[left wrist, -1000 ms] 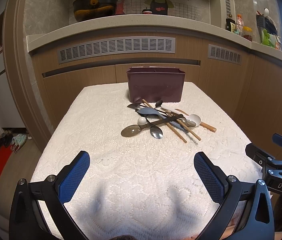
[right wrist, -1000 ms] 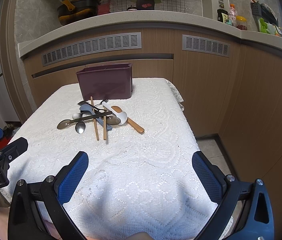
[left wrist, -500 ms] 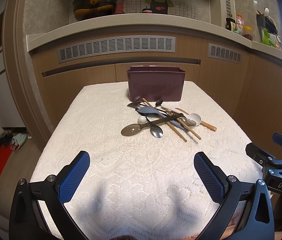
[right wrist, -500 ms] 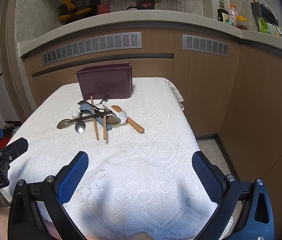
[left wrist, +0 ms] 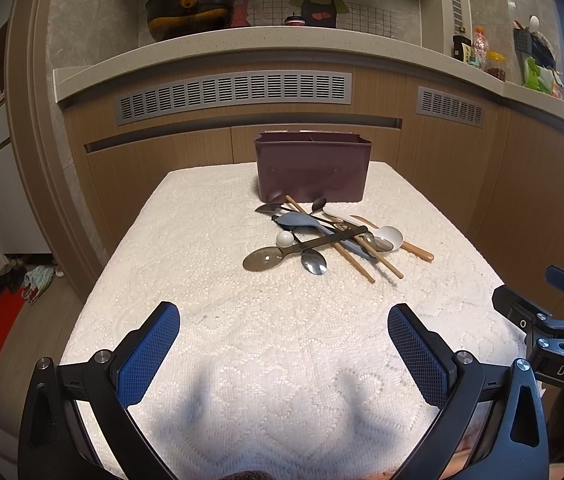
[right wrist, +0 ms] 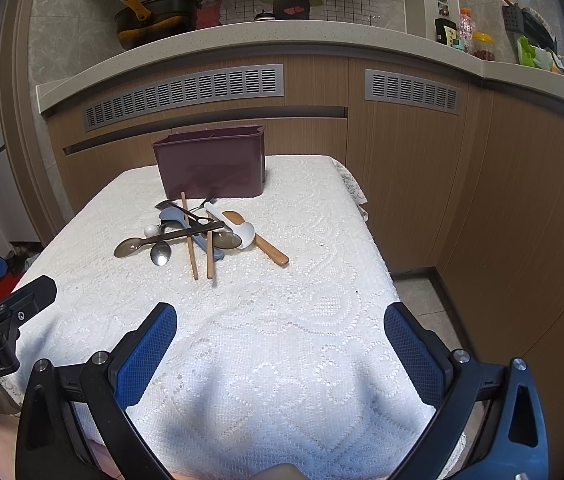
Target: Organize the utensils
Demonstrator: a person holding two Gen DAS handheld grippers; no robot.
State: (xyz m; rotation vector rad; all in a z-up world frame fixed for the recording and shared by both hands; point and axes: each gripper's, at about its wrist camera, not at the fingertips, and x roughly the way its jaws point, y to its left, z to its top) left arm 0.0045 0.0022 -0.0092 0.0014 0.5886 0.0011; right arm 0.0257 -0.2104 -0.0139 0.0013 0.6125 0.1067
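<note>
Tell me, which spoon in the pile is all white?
The white spoon on the pile's right side, bowl toward the grippers, lying beside the wooden spoon. The others are metal, grey-blue or dark.

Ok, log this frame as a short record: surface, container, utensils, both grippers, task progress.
surface: white lace-cloth table
container: dark maroon plastic utensil box, upright at the far end, contents not visible
utensils: tangled pile of metal spoons, wooden chopsticks and white spoon lying in front of the box
left gripper: open, empty, near edge
right gripper: open, empty, near edge
progress: nothing picked yet
</note>
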